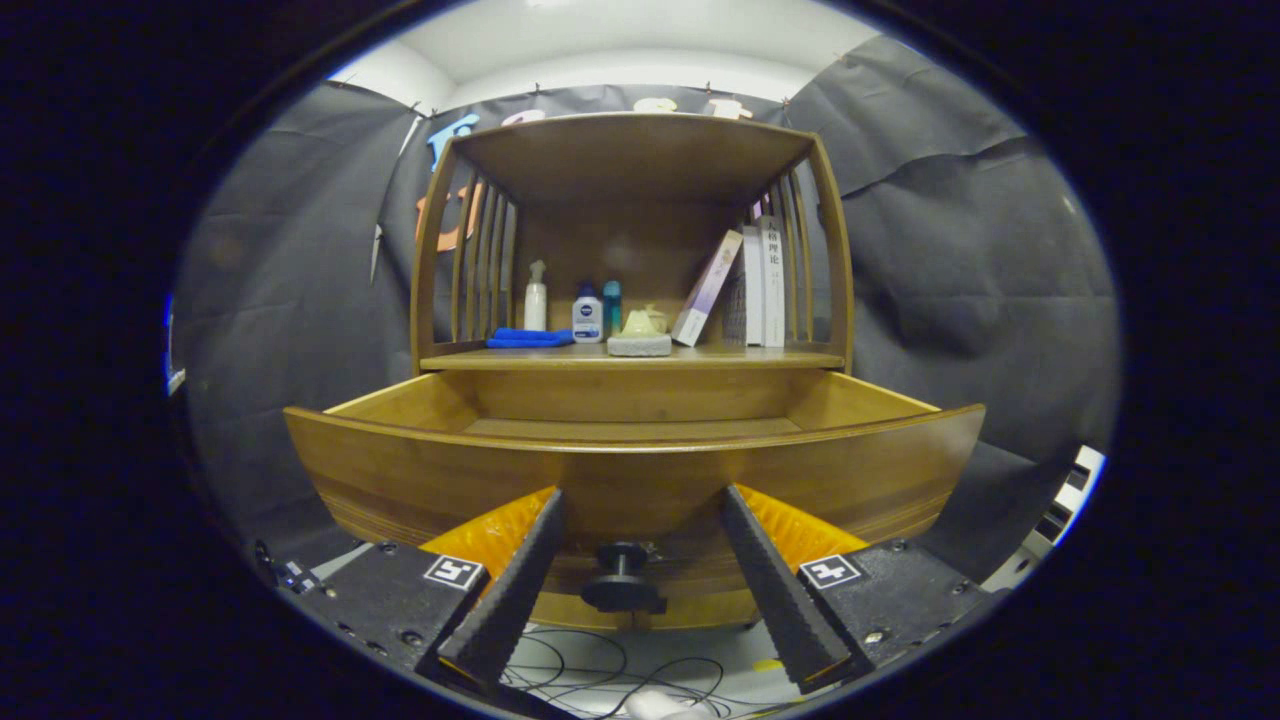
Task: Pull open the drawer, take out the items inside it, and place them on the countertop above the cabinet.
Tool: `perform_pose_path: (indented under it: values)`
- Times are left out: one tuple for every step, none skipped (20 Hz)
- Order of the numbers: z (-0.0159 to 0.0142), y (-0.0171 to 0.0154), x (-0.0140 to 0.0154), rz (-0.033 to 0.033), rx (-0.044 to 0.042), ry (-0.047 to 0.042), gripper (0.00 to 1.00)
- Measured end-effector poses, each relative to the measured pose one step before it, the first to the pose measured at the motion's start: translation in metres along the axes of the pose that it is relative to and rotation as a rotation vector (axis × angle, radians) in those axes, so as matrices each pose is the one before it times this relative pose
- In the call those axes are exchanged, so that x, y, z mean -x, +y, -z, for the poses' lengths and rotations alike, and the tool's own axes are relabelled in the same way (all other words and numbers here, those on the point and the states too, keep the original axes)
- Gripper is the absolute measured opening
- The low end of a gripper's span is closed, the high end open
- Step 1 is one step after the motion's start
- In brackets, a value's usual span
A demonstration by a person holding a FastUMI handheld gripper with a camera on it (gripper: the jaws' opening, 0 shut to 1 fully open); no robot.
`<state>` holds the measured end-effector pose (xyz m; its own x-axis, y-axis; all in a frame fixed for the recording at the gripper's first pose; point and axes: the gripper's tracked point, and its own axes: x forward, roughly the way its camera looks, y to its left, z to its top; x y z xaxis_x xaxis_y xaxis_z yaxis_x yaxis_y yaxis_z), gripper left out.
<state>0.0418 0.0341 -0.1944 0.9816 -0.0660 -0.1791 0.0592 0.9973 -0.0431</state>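
**Drawer's out, knob sitting right between the fingers**

Since the drawer (640, 455) is already pulled out toward the camera, here's how it looks to me: warm brown wood, curved front panel, a small dark round knob (622, 578) low on the centre of that front. The gripper (640, 500) has its fingers spread wide, one either side of the knob and not touching it, holding nothing. I'd guess the drawer is stiff and fairly solid, so it should slide straight, and the knob is the only sensible place to grab it, though it's small and smooth enough to slip out of a loose pinch.

From this low angle I can only see the far part of the drawer's floor, so can't tell what's lying in it.

Up on the desk (640, 357) above there's a blue cloth (528, 339), a white spray bottle (536, 297), a couple of small bottles (588, 316), a grey sponge-like block (640, 345) and some leaning books (745, 285)
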Motion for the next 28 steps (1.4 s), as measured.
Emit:
perform_pose_path:
  values:
    - [0.00021, 0.00054, 0.00029, 0.00048, -0.00223, 0.0055, 1.0]
    - [0.00017, 0.00087, -0.00015, 0.00096, 0.00035, 0.00133, 1.0]
    - [-0.00067, 0.00106, -0.00061, 0.00155, 0.00927, -0.00423, 1.0]
    - [-0.00081, 0.00057, -0.00014, 0.0017, 0.00841, -0.0051, 1.0]
    - [-0.00062, -0.00037, -0.00148, 0.00103, 0.00623, -0.00078, 1.0]
    - [-0.00056, -0.0007, -0.00117, -0.0028, -0.00446, 0.00487, 0.99]
    - [-0.00098, 0.00004, -0.00174, -0.00437, -0.00959, 0.0028, 0.99]
    - [0.00002, -0.00004, -0.00183, -0.00434, -0.00525, 0.00634, 0.99]
    - [-0.00096, -0.00041, -0.00231, -0.00373, -0.00259, 0.00295, 0.99]
    - [-0.00139, -0.00046, -0.003, -0.00221, -0.00236, 0.00133, 0.99]
    - [-0.00115, -0.00016, -0.0037, -0.00066, -0.00027, 0.00258, 0.99]
    - [-0.00485, 0.00174, -0.0015, 0.00023, 0.00219, -0.00044, 0.99]
    - [-0.00146, 0.00075, -0.0042, 0.00195, 0.00286, -0.00046, 0.99]
    - [-0.00121, 0.00065, -0.006, 0.00159, -0.00066, -0.00111, 0.99]
    - [-0.00152, 0.00117, -0.00478, 0.0017, -0.00115, -0.00534, 0.99]
    - [-0.00115, 0.00138, -0.00532, 0.0027, 0.00119, -0.00156, 0.99]
    - [-0.00157, 0.00135, -0.00469, 0.00402, 0.00231, -0.00255, 0.99]
    - [-0.00224, 0.00041, -0.0067, 0.00575, 0.00292, -0.00736, 0.99]
    - [-0.00399, 0.00125, -0.00701, 0.0032, 0.00134, -0.0089, 0.99]
    - [-0.00438, 0.00186, -0.00686, 0.00299, 0.00156, -0.01586, 0.99]
    - [0.00122, 0.00093, -0.0076, 0.00517, -0.00137, 0.01565, 0.99]
    - [-0.00226, 0.0019, -0.00714, -0.00011, -0.00542, -0.00973, 0.99]
    - [0.00174, 0.00068, -0.00555, 0.00078, 0.00017, 0.01395, 0.98]
    - [-0.00169, 0.00067, -0.00465, 0.00219, -0.00052, -0.01315, 0.98]
    - [-0.00247, 0.00036, -0.00656, 0.00064, -0.00151, 0.00308, 0.99]
    - [-0.00123, 0.00072, -0.00525, 0.00039, 0.00117, -0.00074, 0.99]
    - [-0.00038, -0.0001, -0.00732, -0.00036, -0.0029, 0.00273, 0.99]
    - [0.00016, 0.00115, -0.00619, -0.0005, -0.00371, -0.00001, 0.99]
